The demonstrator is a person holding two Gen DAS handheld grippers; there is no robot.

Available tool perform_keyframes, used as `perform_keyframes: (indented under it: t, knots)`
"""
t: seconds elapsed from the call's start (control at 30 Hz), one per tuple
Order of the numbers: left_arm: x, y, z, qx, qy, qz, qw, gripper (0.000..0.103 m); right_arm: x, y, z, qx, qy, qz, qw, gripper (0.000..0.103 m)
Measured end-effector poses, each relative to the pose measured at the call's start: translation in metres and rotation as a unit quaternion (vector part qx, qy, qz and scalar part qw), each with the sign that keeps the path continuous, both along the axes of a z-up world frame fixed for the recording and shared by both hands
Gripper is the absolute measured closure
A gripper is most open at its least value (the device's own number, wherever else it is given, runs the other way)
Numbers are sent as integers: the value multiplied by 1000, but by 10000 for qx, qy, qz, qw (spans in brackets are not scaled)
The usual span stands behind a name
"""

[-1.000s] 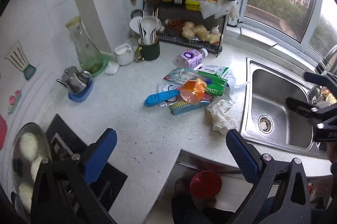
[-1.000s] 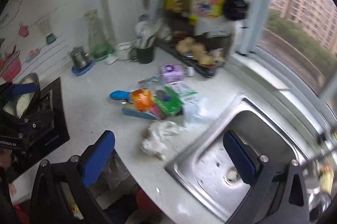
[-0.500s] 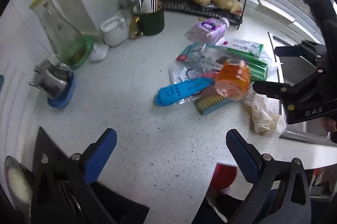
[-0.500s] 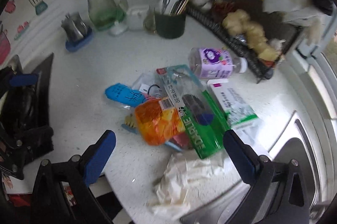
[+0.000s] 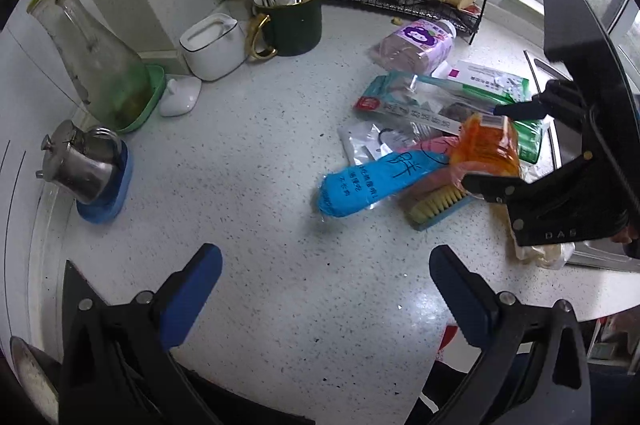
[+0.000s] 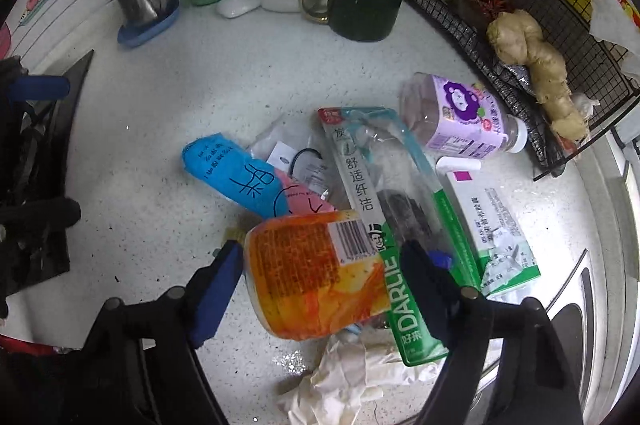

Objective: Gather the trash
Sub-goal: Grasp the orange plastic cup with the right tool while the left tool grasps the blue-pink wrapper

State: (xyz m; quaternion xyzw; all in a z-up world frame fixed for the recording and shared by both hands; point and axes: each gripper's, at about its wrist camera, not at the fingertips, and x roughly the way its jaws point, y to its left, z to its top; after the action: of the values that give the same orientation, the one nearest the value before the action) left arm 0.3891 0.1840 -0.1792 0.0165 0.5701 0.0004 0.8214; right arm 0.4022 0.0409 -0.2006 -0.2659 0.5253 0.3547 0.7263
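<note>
Our right gripper (image 6: pixel 320 265) has dropped to straddle the orange wrapper (image 6: pixel 316 273), jaws apart; left gripper (image 5: pixel 326 289) gapes, idle.

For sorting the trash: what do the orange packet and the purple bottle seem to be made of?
Orange packet: seemingly thin glossy plastic film; it is see-through, wrinkled, and carries a printed barcode. Purple bottle: probably clear plastic under a printed purple label, with a white cap.

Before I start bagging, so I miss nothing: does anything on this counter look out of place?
Yes. A heap of wrappers and a tipped purple bottle litter the counter beside the sink; a scrub brush lies half buried under them.
</note>
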Motion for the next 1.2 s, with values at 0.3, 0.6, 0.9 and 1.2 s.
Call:
perform_keyframes:
  t: [0.3,0.6,0.9,1.2]
  knots:
    - [16,-15,-5,-109,40,-579,9983,0,2,-14,0,166,136,-478,9986,43]
    - [55,-47,-13,-97,-127,-1419,9897,0,16,-73,33,546,173,-1416,9883,43]
    - [86,-78,-49,241,208,-2357,9713,0,13,-122,38,603,260,-2335,9701,43]
    - [107,-84,-90,651,556,-2713,9587,20,15,-135,37,750,483,-2694,9589,43]
